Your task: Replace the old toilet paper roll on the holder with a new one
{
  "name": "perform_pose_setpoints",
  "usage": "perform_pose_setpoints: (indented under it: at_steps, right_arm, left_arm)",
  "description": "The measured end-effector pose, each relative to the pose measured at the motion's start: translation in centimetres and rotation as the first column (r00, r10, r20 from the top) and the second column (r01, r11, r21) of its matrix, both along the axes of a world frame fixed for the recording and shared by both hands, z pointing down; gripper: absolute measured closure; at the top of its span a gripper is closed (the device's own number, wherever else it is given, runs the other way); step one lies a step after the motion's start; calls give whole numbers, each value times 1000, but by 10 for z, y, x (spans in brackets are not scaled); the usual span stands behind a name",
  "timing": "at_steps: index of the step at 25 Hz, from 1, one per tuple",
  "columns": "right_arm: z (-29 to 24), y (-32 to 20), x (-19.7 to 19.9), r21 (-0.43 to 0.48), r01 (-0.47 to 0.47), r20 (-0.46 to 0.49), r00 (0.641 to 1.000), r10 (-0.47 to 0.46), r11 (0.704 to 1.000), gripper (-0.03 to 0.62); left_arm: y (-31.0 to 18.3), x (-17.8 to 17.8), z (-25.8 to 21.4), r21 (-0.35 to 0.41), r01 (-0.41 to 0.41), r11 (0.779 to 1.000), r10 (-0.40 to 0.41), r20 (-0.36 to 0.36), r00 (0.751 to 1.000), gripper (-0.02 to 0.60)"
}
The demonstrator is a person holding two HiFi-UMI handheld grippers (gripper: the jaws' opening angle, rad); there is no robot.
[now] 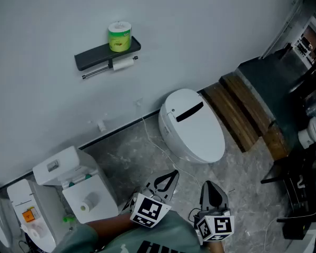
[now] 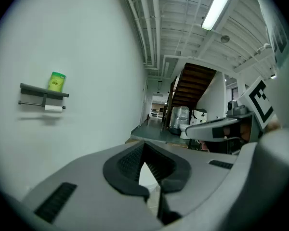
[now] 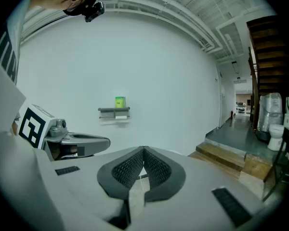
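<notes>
The new roll (image 1: 119,37), wrapped in green, stands at the right end of the wall shelf (image 1: 92,59). The old roll (image 1: 124,63) hangs on the holder bar (image 1: 96,72) just beneath. Well apart from them, the left tool (image 1: 171,176) and the right tool (image 1: 209,187) are both clenched on nothing.

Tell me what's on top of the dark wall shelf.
A green-wrapped toilet paper roll stands upright on the shelf, nothing else showing; the patch beneath it is covered.

Bathroom-like corner: toilet (image 1: 192,126), wall-mounted paper holder (image 1: 97,56).
</notes>
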State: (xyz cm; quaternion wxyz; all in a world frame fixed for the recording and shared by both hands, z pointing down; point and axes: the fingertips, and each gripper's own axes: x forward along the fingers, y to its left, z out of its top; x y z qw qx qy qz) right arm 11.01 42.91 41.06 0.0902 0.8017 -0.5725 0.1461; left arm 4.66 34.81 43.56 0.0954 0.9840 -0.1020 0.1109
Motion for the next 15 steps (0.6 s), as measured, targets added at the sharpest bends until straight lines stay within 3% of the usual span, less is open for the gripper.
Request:
perform_pose_setpoints:
  at_steps: [15]
  right_arm:
    - [-12,-95,-47,3,115,-43,992,-115,993,586]
  left_arm:
    - [-91,-57,-6,7,130,992,-130,-36,991,578]
